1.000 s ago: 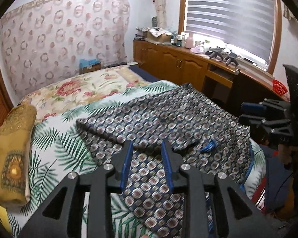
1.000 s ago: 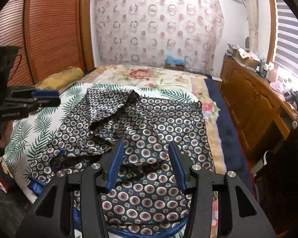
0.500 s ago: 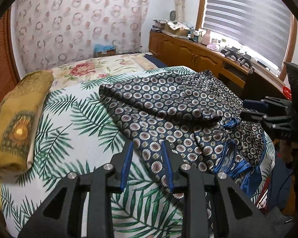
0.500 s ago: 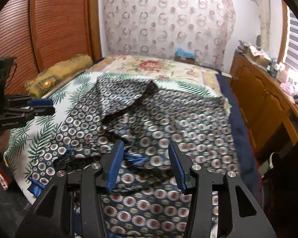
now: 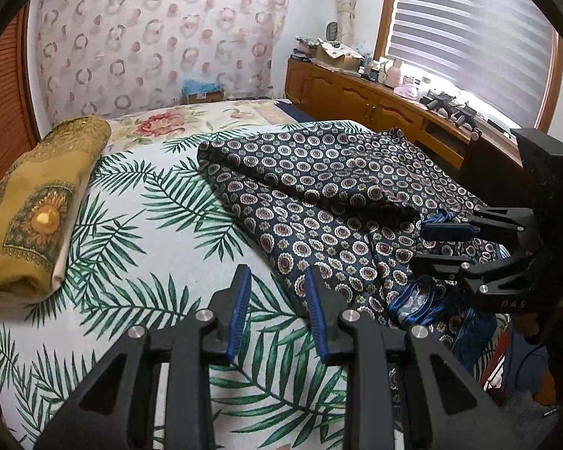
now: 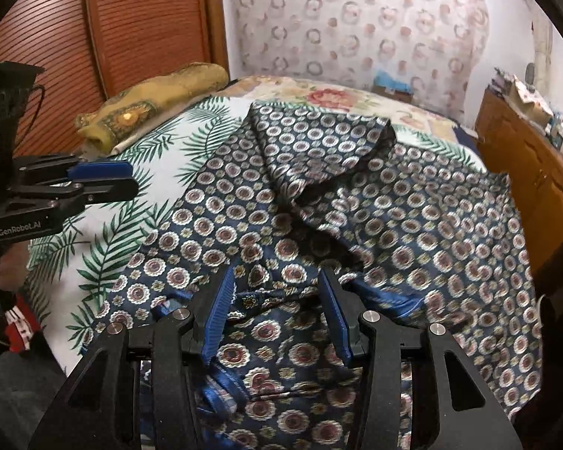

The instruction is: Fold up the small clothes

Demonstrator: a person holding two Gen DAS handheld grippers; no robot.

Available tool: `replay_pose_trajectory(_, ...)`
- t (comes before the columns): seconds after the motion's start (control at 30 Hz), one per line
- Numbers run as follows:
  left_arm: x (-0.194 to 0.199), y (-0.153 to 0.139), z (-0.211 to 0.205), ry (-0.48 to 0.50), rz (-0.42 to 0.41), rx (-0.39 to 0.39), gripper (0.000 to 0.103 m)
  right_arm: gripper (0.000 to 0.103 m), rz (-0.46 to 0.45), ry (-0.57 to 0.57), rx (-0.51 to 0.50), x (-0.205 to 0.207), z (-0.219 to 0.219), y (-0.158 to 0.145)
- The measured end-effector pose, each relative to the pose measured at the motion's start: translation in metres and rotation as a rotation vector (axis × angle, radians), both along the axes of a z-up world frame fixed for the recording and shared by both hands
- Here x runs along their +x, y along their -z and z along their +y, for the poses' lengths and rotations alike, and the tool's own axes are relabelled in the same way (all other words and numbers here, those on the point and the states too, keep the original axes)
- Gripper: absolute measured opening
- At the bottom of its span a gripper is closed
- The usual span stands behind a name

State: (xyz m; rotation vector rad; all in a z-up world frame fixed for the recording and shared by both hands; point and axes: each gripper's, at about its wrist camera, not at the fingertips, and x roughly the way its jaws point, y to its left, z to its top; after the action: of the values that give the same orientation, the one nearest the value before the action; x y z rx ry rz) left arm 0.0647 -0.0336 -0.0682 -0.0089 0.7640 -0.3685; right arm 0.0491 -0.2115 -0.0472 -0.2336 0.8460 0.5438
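Where rumpled, silky medallion-print garment [image 6: 356, 206] (blue-trimmed) bunches.

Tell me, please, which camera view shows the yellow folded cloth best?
The left wrist view: the yellow folded cloth lies large and near at the left of the bed, its sunflower medallion plain. In the right wrist view the cloth is farther off, small, by the wooden slatted door.

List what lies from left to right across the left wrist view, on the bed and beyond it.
Folded mustard-yellow patterned blanket → bare stretch of white palm-leaf bedsheet → dark navy medallion-print garment → black right tongs, open over the garment's edge → wooden cabinet under the window.
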Motion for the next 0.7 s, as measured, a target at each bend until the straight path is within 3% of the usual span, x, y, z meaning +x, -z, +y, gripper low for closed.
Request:
replay_pose_trajectory(0.53, -0.003, 0.007, 0.0, -0.006, 0.008, -0.016, 0.027, 0.05, 0.072, 0.043, 0.016, -0.008, 0.007, 0.011)
replay_pose_trajectory(0.57, -0.003, 0.007, 0.0, -0.005, 0.009, -0.016, 0.027, 0.047, 0.068, 0.038, 0.025, -0.008, 0.007, 0.012)
replay_pose_trajectory(0.63, -0.003, 0.008, -0.001, -0.004, 0.009, -0.016, 0.027, 0.012, 0.063, 0.02, 0.034, -0.007, 0.007, 0.013)
replay_pose_trajectory(0.7, -0.003, 0.009, -0.002, -0.003, 0.011, -0.017, 0.027, 0.004, 0.038, 0.016, 0.052, -0.009, 0.003, 0.009)
